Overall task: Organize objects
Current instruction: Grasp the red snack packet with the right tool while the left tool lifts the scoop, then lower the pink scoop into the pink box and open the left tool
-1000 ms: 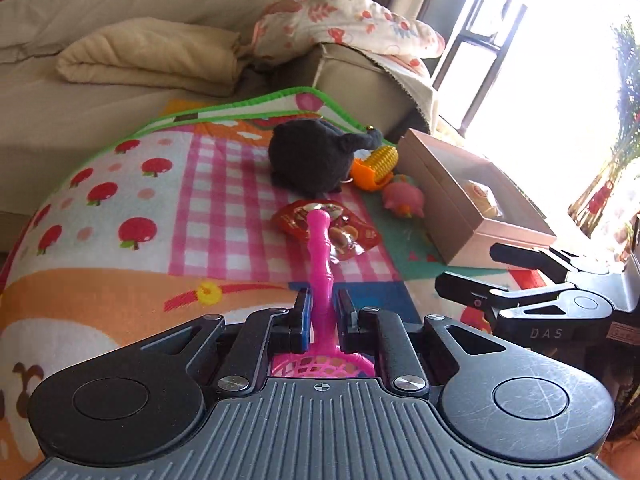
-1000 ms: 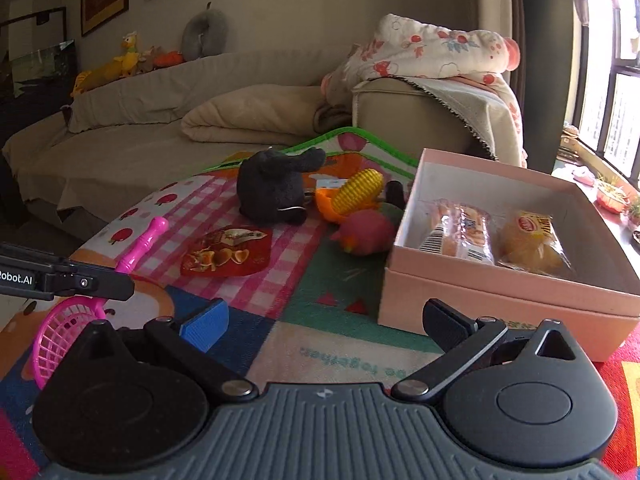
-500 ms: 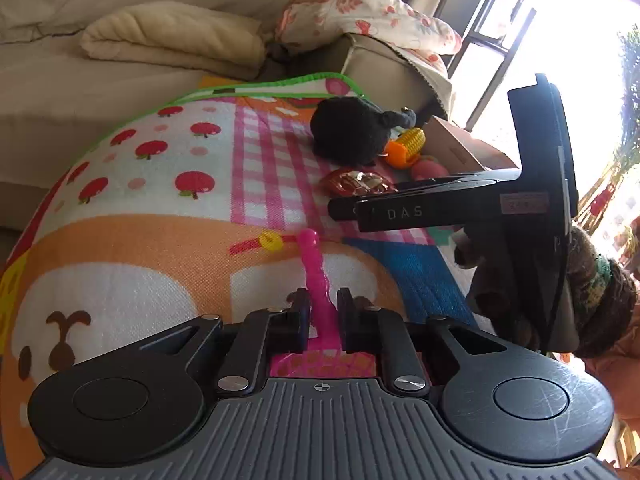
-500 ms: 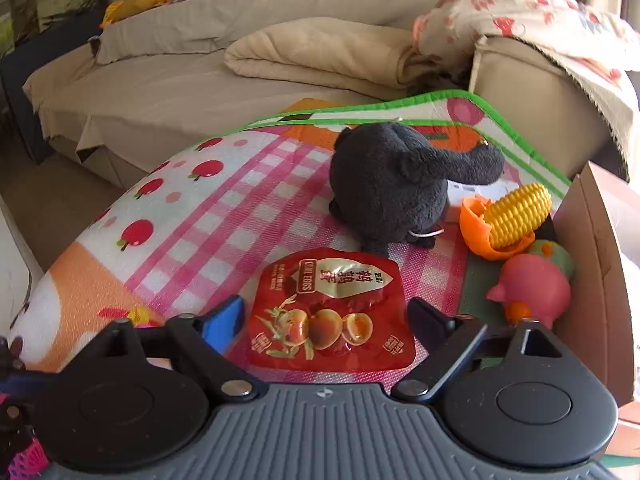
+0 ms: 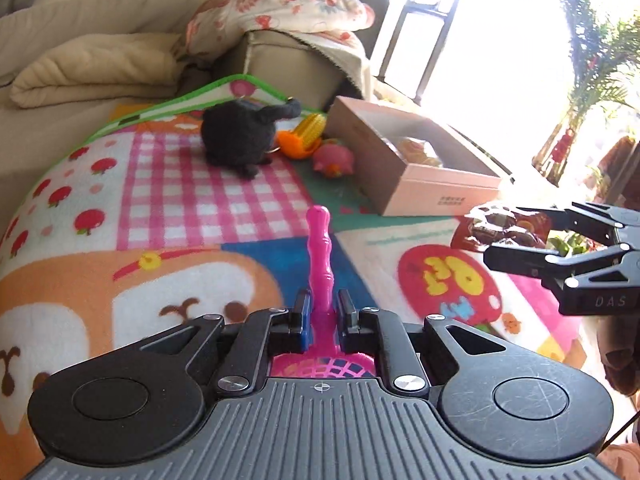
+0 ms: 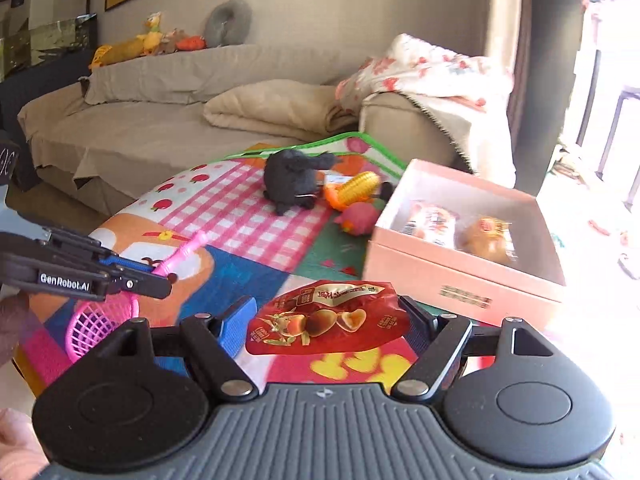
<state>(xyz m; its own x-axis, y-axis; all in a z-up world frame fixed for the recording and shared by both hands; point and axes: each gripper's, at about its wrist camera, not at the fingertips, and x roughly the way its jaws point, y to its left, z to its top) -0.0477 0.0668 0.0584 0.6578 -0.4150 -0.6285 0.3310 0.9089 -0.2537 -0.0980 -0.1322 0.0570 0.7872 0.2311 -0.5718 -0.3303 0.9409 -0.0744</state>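
Black claw, blue pad, silver screws; other claw marked "DAS".

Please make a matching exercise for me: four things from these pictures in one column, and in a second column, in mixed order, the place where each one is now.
Things:
1. red snack packet
2. pink toy net
3. wrapped buns
4. black plush toy

Places:
A. inside the pink box
B. held in the left gripper
C. lying on the checked part of the mat
D. held in the right gripper

Pairs: 1-D, 2-B, 3-A, 4-C
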